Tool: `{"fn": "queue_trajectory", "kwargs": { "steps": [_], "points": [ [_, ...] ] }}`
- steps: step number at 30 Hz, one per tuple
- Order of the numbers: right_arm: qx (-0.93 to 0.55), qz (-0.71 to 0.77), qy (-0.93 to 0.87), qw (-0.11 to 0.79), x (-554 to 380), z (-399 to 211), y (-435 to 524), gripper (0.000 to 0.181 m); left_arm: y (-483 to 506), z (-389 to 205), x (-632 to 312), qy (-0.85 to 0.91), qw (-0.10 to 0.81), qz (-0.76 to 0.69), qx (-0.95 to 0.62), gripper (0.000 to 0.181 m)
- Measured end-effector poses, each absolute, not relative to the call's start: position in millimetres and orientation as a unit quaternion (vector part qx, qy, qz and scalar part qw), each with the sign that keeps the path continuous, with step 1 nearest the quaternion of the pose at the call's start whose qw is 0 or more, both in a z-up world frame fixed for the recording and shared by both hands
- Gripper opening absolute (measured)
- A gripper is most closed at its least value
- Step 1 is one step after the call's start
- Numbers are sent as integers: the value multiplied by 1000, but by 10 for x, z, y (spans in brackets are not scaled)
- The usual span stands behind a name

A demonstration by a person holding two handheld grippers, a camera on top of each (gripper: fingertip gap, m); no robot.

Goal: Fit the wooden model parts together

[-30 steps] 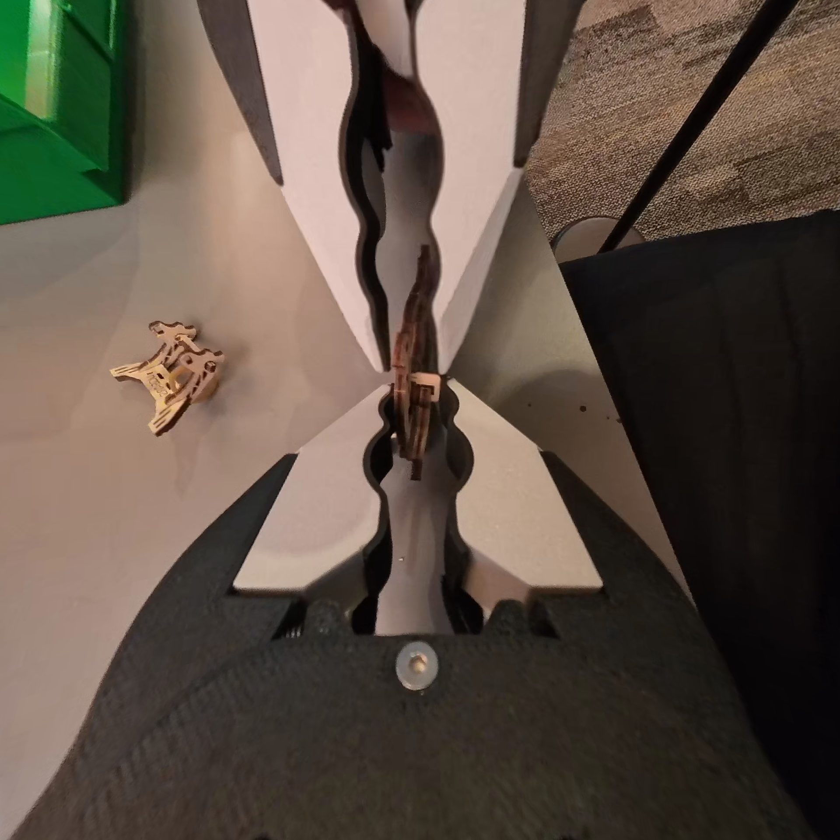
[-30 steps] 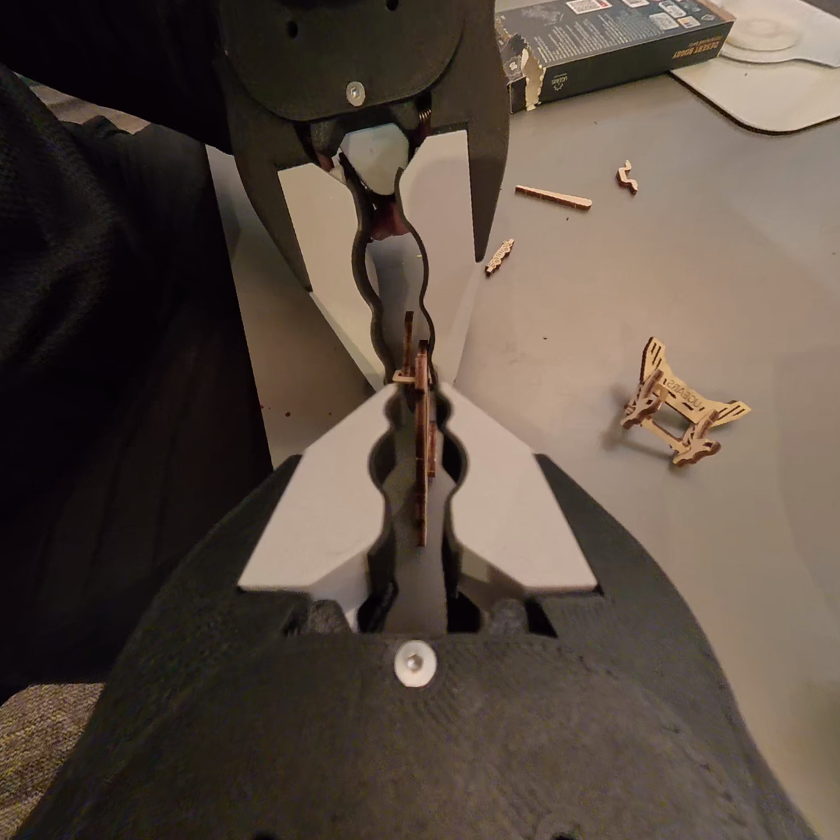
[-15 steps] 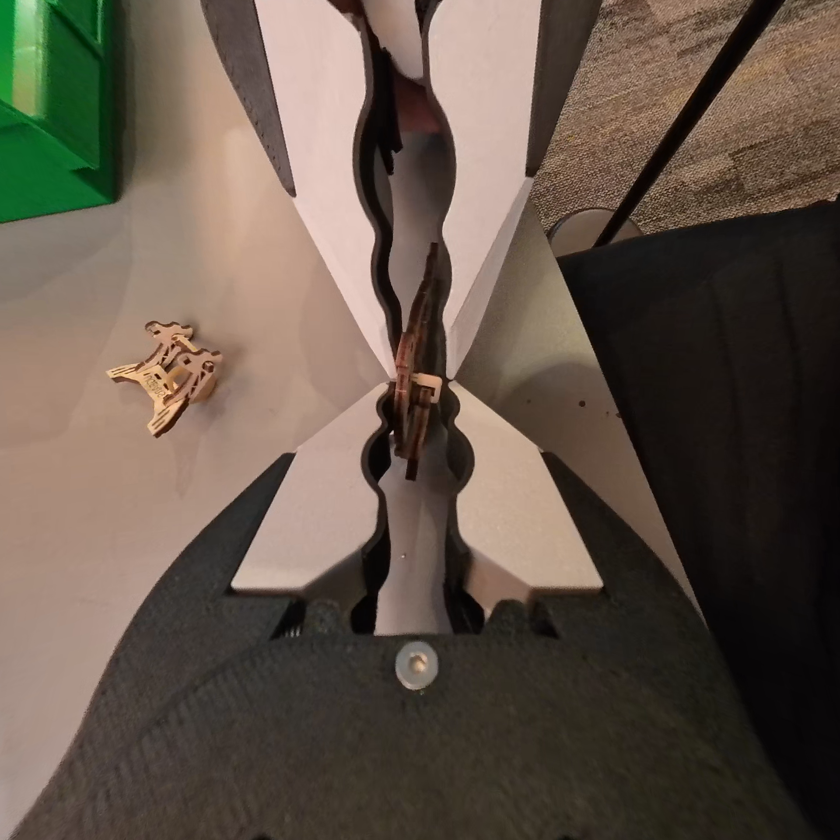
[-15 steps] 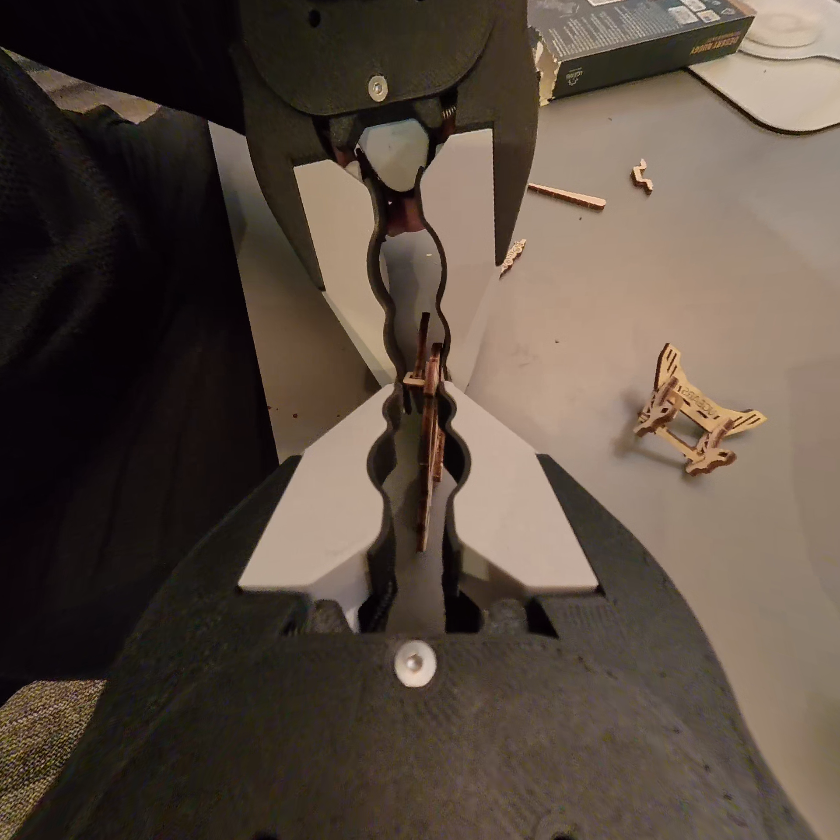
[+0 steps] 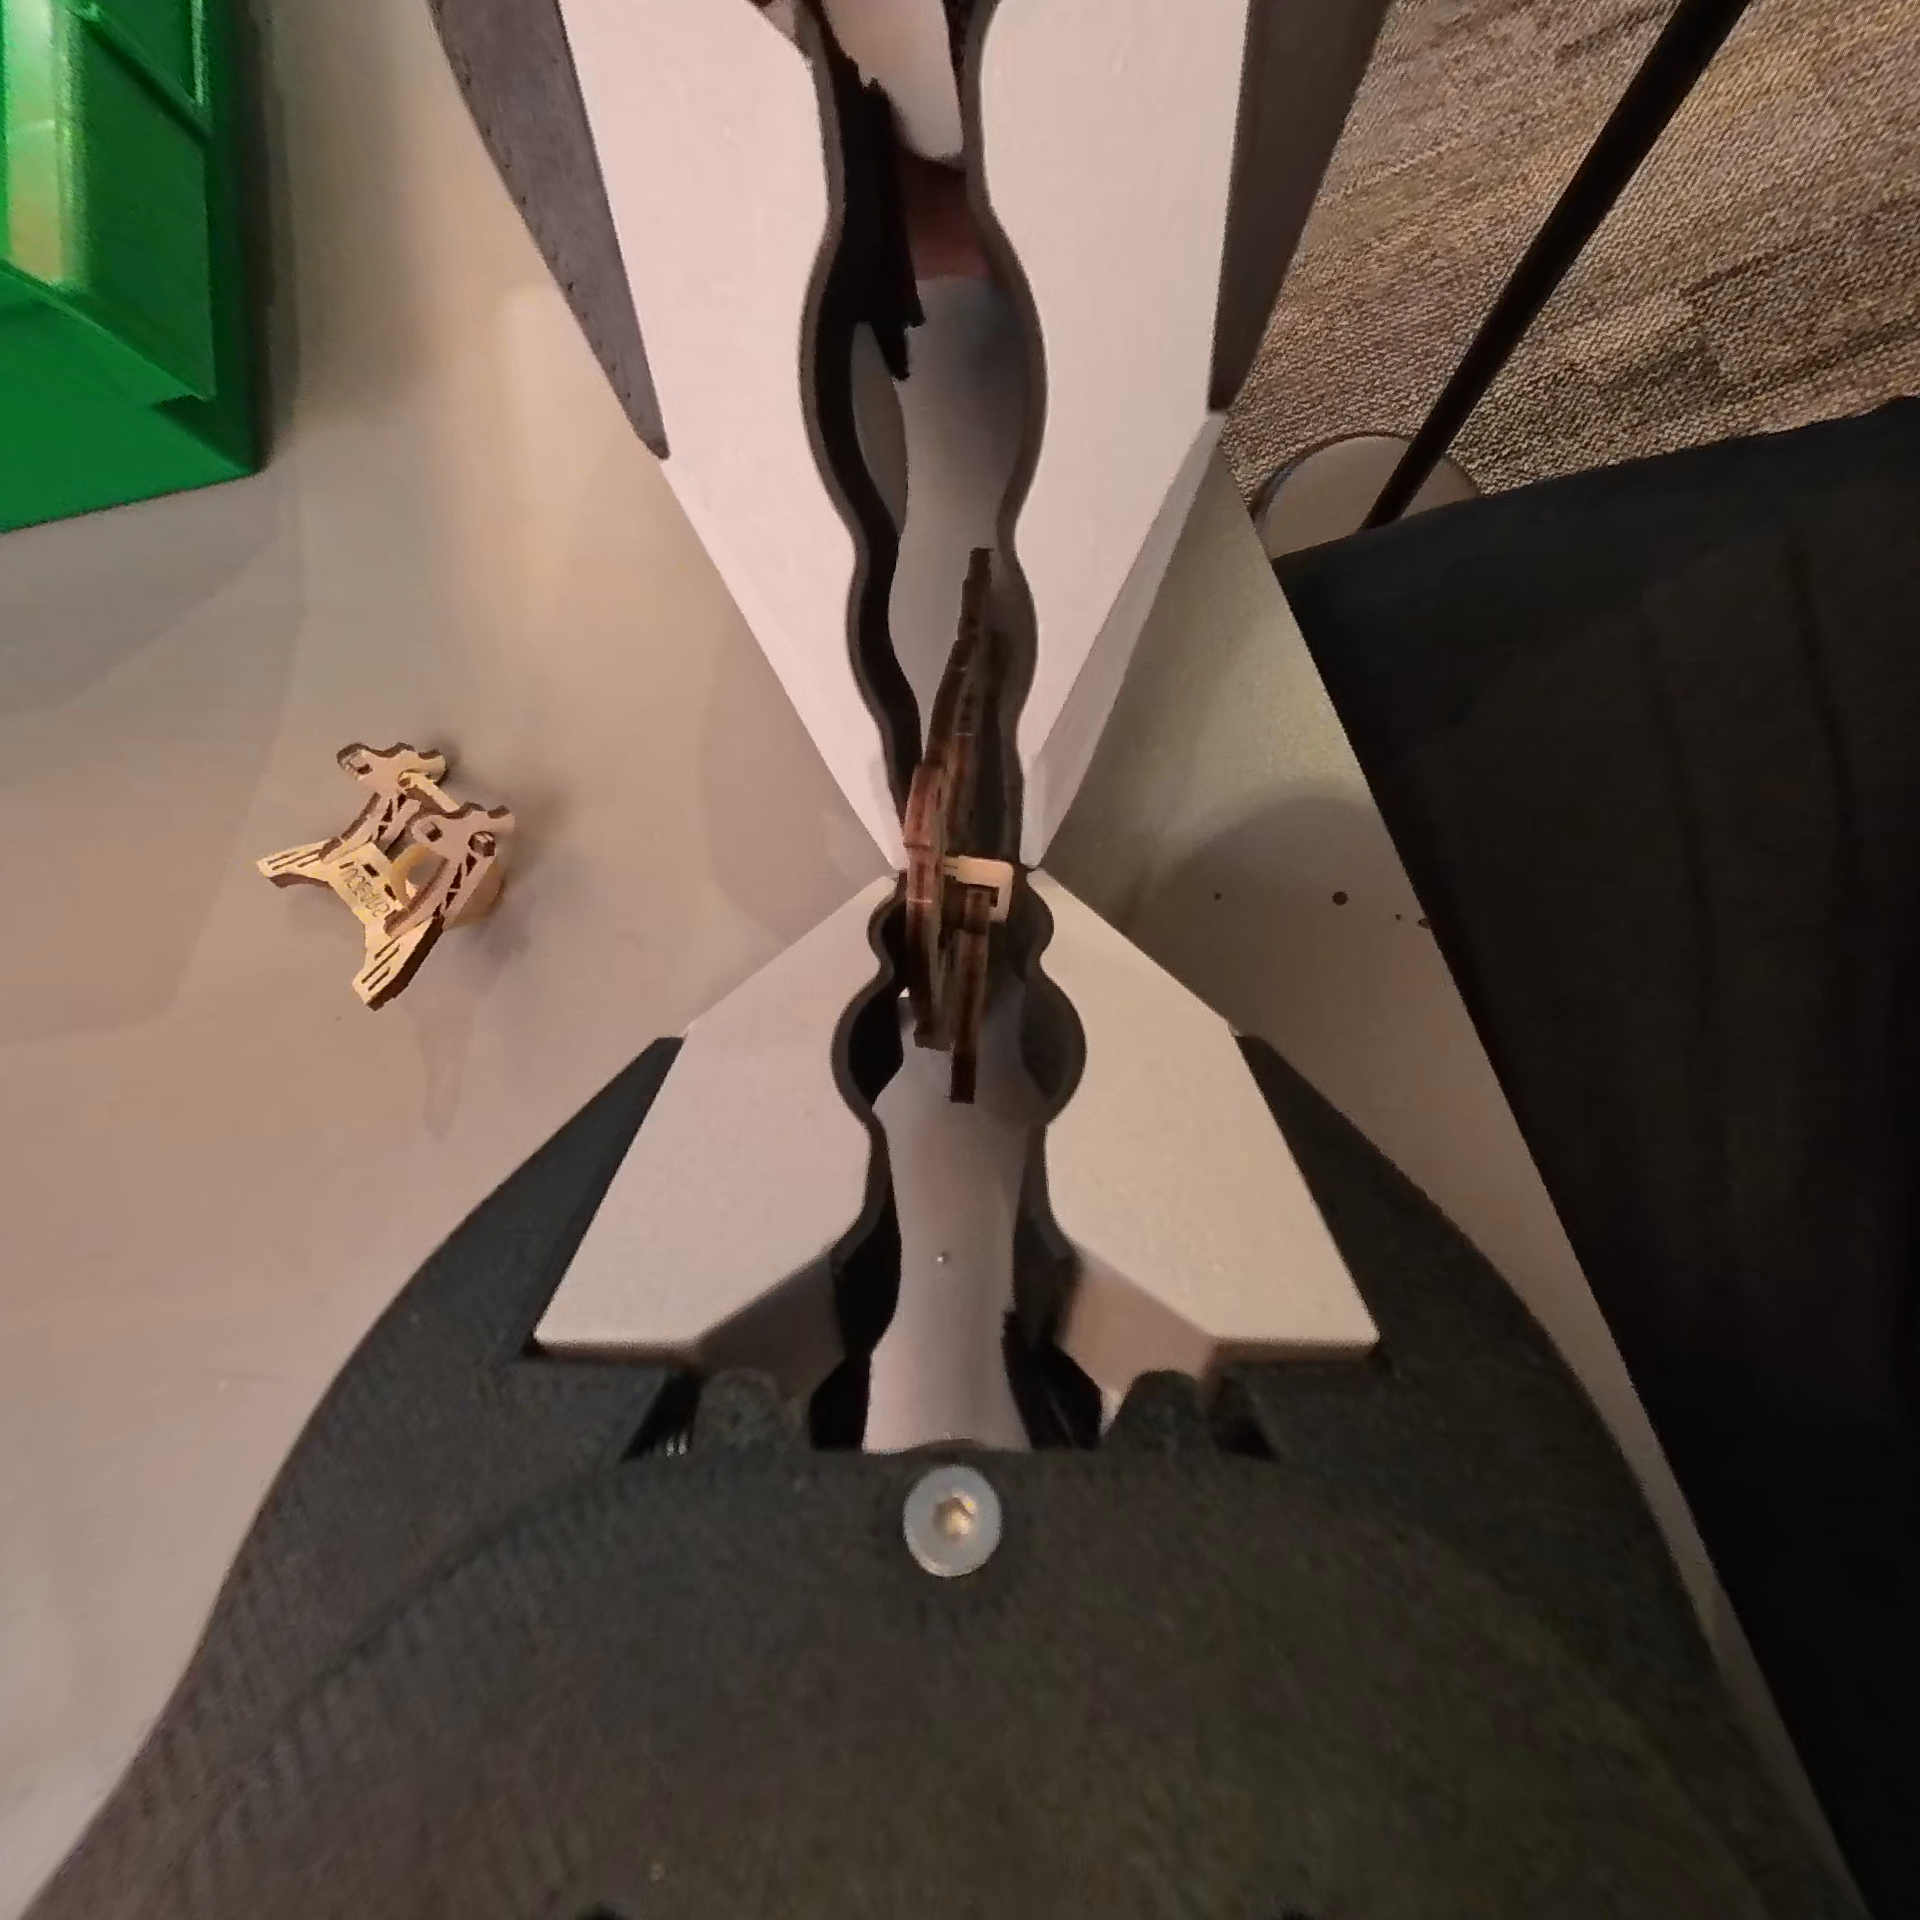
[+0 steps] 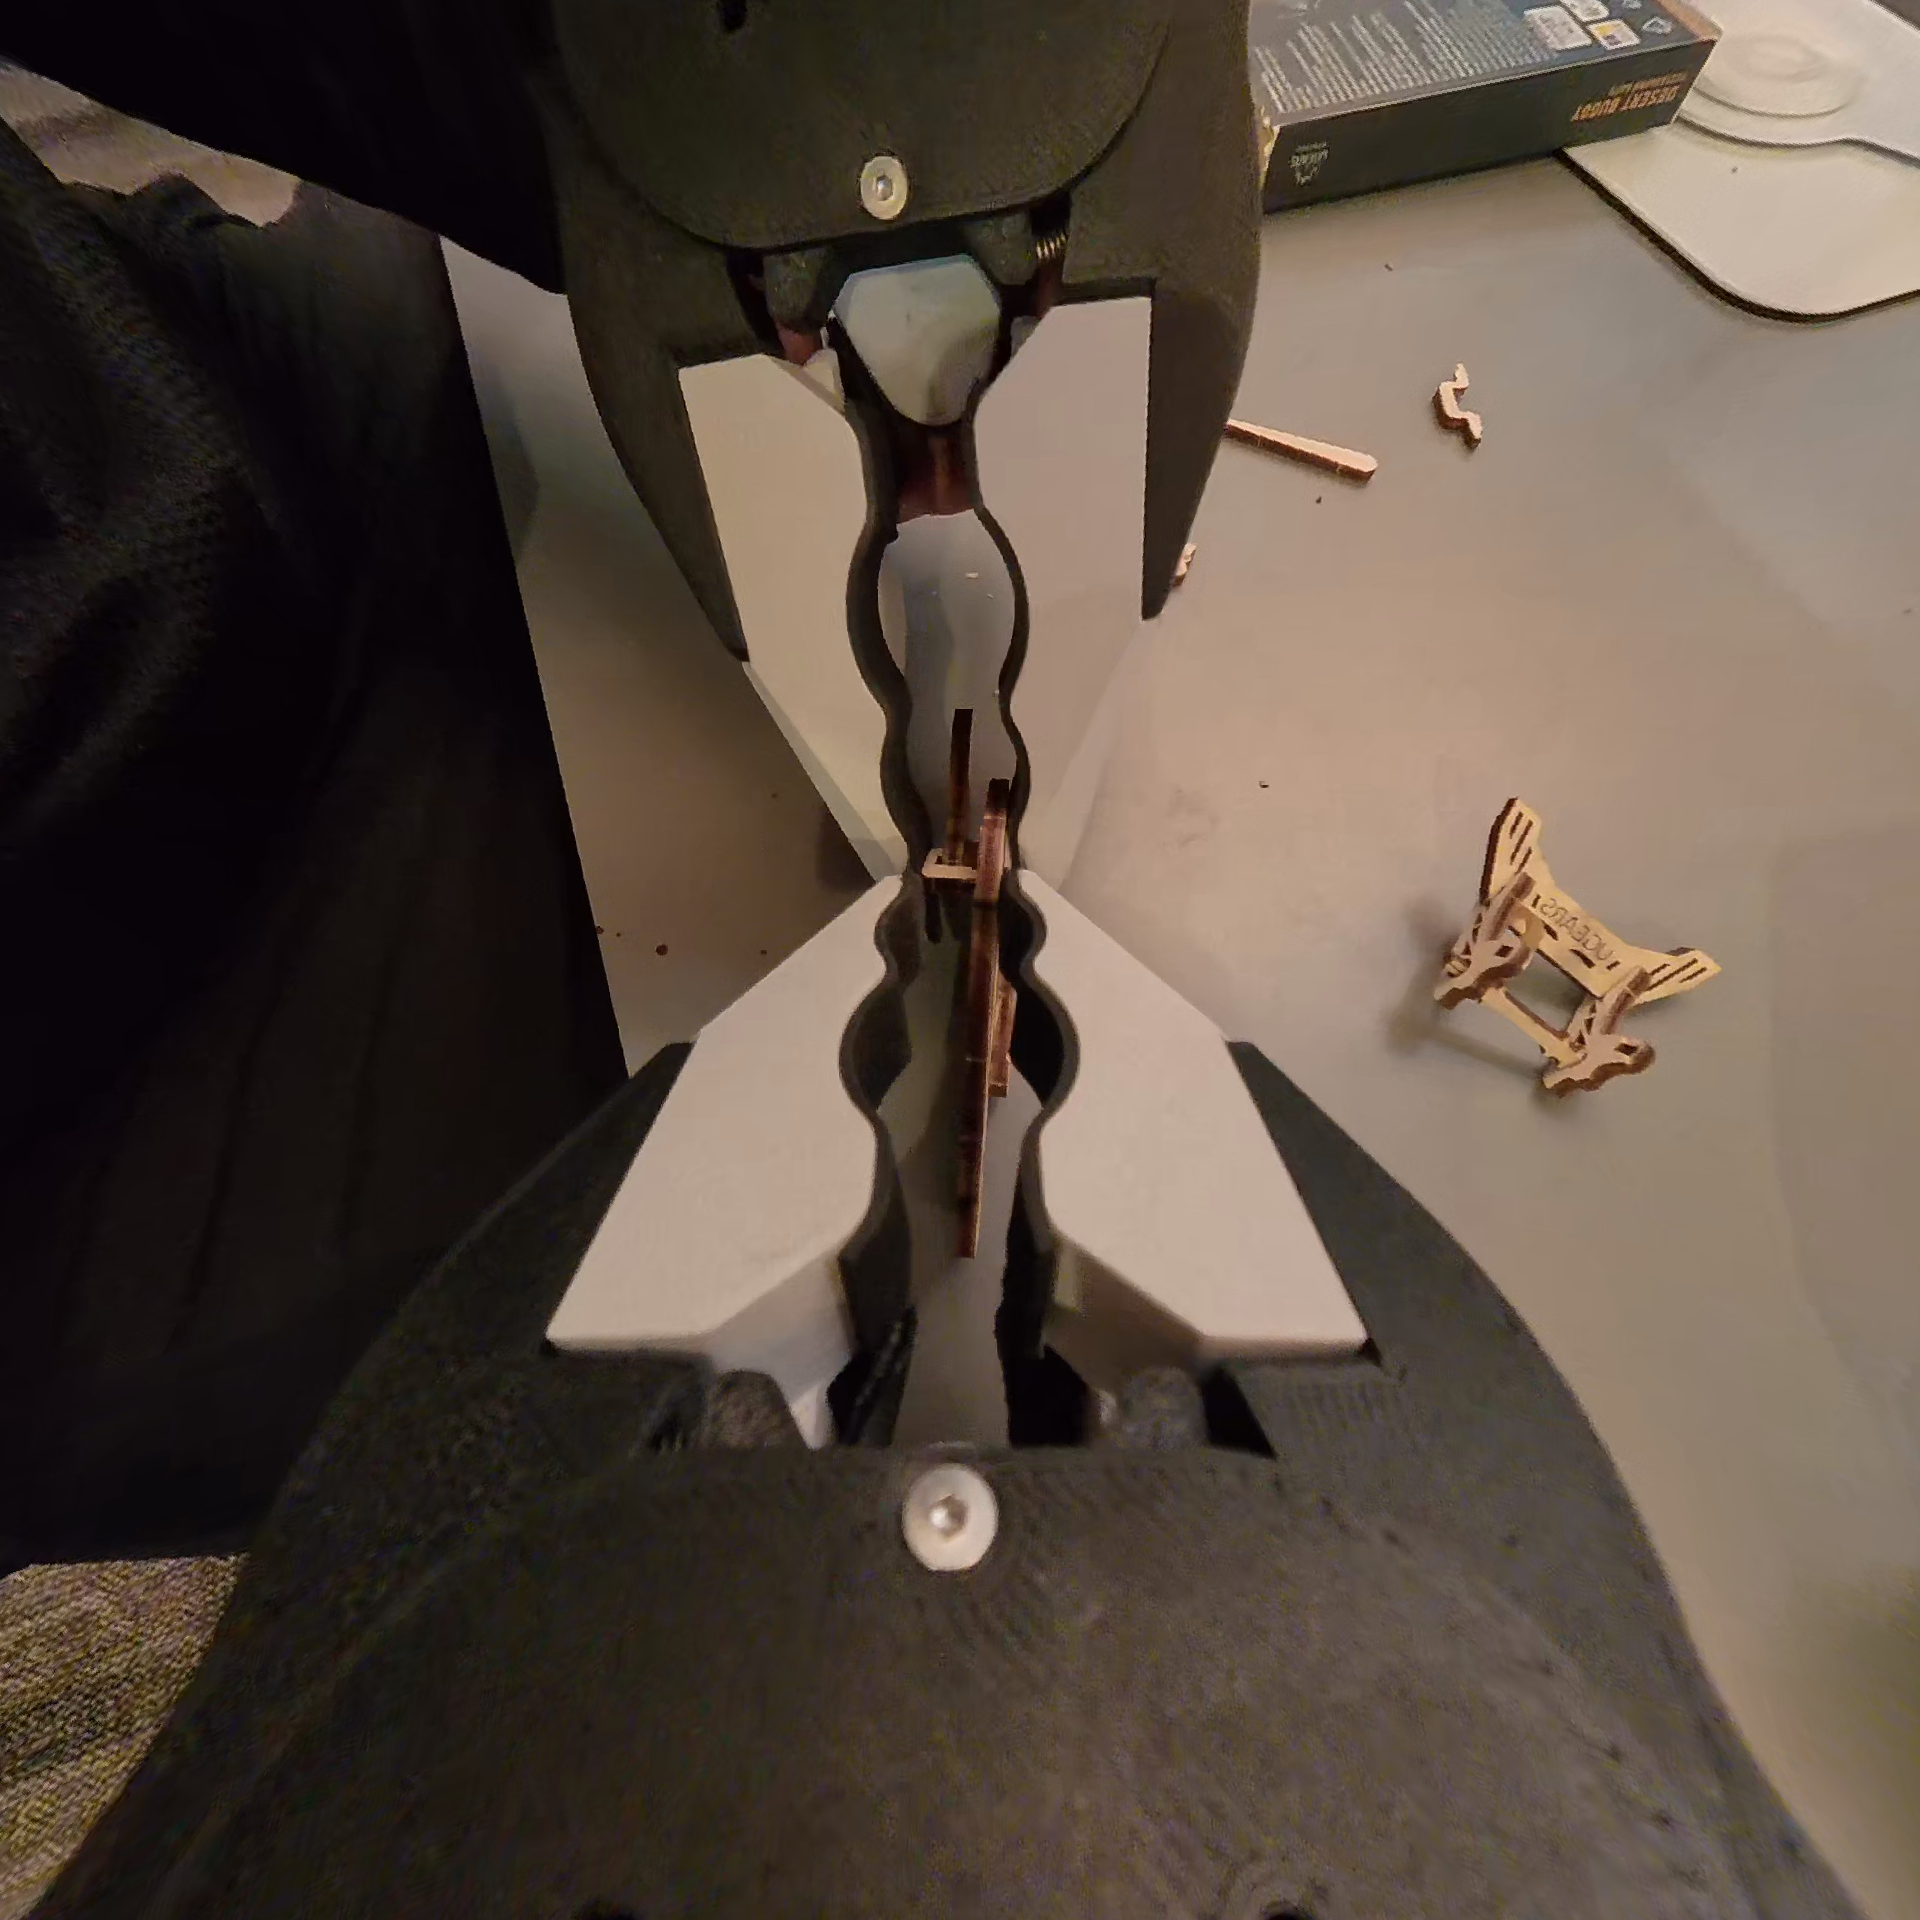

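The 2 tools meet tip to tip: left tool [image 5: 951,914] and right tool [image 6: 961,914] both pinch 1 wooden assembly [image 6: 982,997]. 1 small stand [image 6: 1569,966] and 3 loose pieces [image 6: 1299,449] lie on the tabletop [image 6: 1455,727].

Wooden parts' [image 5: 951,904] joint, hidden between fingers

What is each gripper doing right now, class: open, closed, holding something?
Left gripper: closed on a thin wooden part, tip to tip with the right.
Right gripper: closed on a flat wooden piece.
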State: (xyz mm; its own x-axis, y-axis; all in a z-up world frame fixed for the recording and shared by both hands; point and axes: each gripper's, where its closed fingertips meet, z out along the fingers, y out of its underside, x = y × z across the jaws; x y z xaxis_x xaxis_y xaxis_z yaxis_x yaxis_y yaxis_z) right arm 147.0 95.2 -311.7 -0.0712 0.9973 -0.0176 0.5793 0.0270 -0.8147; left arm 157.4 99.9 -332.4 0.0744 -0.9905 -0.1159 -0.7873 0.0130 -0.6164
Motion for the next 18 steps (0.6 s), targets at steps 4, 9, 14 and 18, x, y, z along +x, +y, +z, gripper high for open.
{"fn": "queue_trajectory", "kwargs": {
  "steps": [4, 9, 14, 18],
  "points": [
    [-607, 334, -651, 309, 1469, -3120, 953, 11, 1000, -3328, 1572, 660, 271, -179, -677, 14],
    [-607, 334, -654, 304, 1470, -3121, 957, 11, 999, -3329, 1571, 668, 265, -176, -673, 13],
    [-611, 346, -647, 296, 1473, -3119, 967, 11, 1001, -3330, 1571, 670, 258, -175, -673, 13],
    [-617, 353, -635, 303, 1462, -3111, 997, 11, 1024, -3321, 1565, 651, 259, -194, -687, 16]
  ]
}}
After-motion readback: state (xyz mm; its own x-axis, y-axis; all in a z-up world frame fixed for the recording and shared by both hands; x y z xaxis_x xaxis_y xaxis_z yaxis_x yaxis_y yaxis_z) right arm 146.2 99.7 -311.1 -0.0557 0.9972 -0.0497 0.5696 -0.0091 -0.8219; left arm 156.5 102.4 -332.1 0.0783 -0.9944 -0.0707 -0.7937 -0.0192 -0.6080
